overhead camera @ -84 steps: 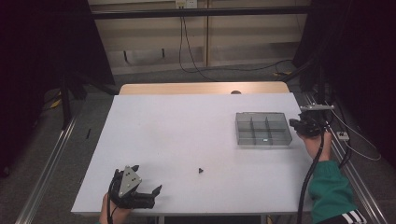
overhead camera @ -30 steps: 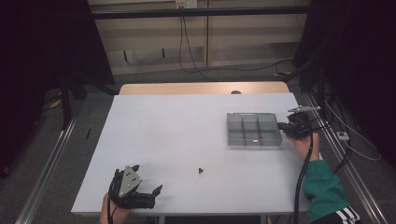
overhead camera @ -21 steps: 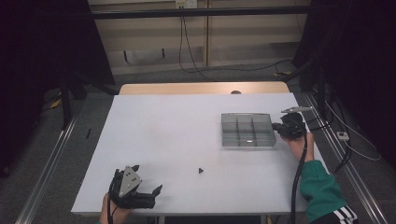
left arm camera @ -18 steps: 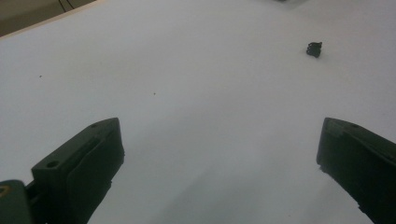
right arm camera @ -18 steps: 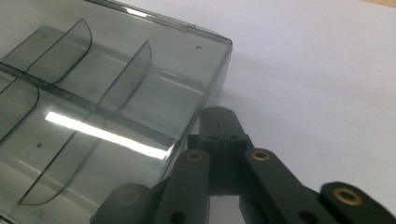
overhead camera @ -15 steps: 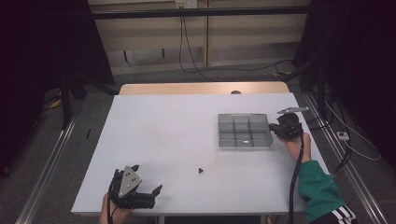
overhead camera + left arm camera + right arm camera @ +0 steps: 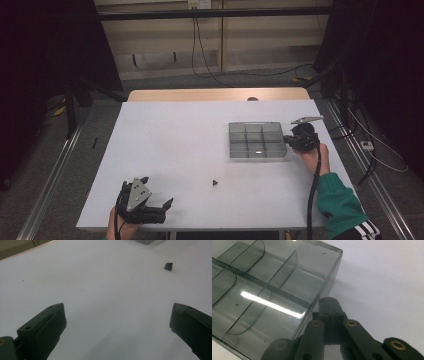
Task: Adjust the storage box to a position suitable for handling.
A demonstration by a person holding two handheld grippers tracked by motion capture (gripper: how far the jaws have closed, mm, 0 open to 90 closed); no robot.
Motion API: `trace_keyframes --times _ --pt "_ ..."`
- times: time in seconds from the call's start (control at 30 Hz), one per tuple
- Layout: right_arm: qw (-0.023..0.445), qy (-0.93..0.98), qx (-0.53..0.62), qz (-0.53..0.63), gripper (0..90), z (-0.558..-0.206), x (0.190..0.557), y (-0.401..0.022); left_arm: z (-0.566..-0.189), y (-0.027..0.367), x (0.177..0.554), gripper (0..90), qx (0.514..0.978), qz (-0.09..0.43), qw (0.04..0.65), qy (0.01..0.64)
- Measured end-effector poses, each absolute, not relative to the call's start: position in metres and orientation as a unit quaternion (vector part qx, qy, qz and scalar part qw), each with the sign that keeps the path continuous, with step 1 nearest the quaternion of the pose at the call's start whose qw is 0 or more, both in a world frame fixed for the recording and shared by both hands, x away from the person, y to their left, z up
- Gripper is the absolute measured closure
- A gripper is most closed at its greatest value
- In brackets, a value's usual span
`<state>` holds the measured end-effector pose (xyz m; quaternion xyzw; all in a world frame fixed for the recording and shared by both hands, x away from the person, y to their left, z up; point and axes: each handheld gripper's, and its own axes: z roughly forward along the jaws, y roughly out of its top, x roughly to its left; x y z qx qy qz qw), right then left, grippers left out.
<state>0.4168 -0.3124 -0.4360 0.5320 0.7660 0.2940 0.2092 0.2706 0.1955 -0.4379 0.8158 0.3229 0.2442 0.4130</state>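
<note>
The white table carries a clear divided box, right of centre. The right gripper meets its right wall, fingers pressed together (nothing visibly between them). Nearer the box's front lies a small black part; the left gripper, fingers wide, is closer to it.

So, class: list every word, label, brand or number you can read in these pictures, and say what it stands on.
None can be read: the clear divided box, the small black part, the white table and both tongs bear no legible text.
</note>
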Motion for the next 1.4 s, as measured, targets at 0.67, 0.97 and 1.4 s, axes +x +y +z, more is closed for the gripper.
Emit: trace_keyframes --times 0.67,0.97,1.4 --pt "0.186 0.775 0.514 0.317 90.0 -0.437 0.416 -0.288 -0.438 0.195 0.271 0.6 0.816 0.245 0.413 0.322" --pt "0.187 0.782 0.501 0.321 90.0 -0.438 0.417 -0.272 -0.438 0.195 0.271 0.6 0.816 0.247 0.412 0.322" --pt "0.187 0.787 0.489 0.327 90.0 -0.439 0.418 -0.251 -0.438 0.195 0.271 0.6 0.815 0.247 0.413 0.323"
